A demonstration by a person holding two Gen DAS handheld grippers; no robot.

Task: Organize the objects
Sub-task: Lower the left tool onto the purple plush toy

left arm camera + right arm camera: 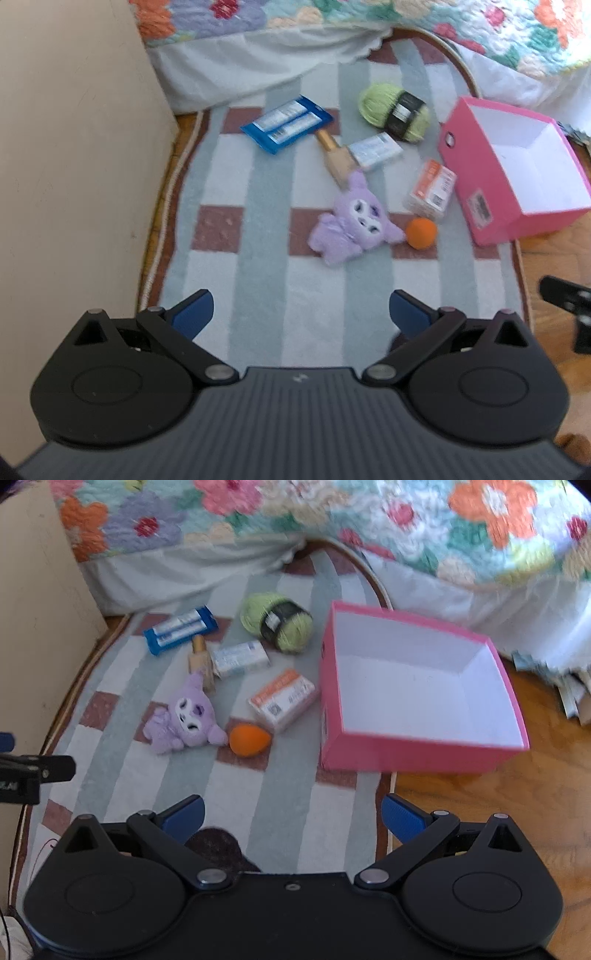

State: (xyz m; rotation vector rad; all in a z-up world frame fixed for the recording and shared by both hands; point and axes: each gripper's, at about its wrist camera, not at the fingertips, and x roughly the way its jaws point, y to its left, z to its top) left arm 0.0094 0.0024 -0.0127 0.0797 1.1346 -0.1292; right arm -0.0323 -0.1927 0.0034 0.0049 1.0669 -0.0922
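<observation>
From the left wrist, the left gripper (301,314) hangs spread and empty over the striped rug (258,295), well short of the purple plush toy (351,225) touching the orange egg-shaped sponge (421,232). From the right wrist, the right gripper (291,818) likewise gapes empty; the open pink cardboard box (406,757) sits empty. Grabbing the plush could roll the sponge away.

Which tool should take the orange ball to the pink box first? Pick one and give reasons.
Right, probably. The right tool is open and empty, and the orange ball and pink box lie almost straight ahead of it. The left tool is also open, but sees both off to its right.
</observation>
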